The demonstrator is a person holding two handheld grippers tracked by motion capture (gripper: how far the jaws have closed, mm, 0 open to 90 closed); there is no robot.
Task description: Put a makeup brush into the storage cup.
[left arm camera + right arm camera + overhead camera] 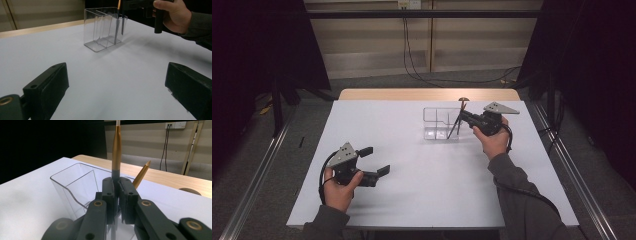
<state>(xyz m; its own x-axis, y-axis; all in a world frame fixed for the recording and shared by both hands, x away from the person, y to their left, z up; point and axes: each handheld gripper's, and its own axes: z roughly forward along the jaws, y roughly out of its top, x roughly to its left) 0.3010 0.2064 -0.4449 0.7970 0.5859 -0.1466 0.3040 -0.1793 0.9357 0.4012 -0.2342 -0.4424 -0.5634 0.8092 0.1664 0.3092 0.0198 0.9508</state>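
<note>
Right gripper (117,195), right of centre in the high view, is clenched on a slim gold-and-dark pen (116,152), held upright over the clear divided organizer (439,124) that stands on the white surface (412,190) in the upper middle of that frame. In the left gripper view the pen's lower end seems to reach down inside the organizer's end compartment, at top centre; whether it touches the floor of the box cannot be told. A second pen (142,174) leans tilted in the same box, just beside the held one. Left gripper (373,161) rests at lower left, fingers released and spread, grasping nothing. Step in hand, as judged: placing the pen into the organizer. Next move probably calls for lowering it a little further, then releasing without knocking the leaning pen.
</note>
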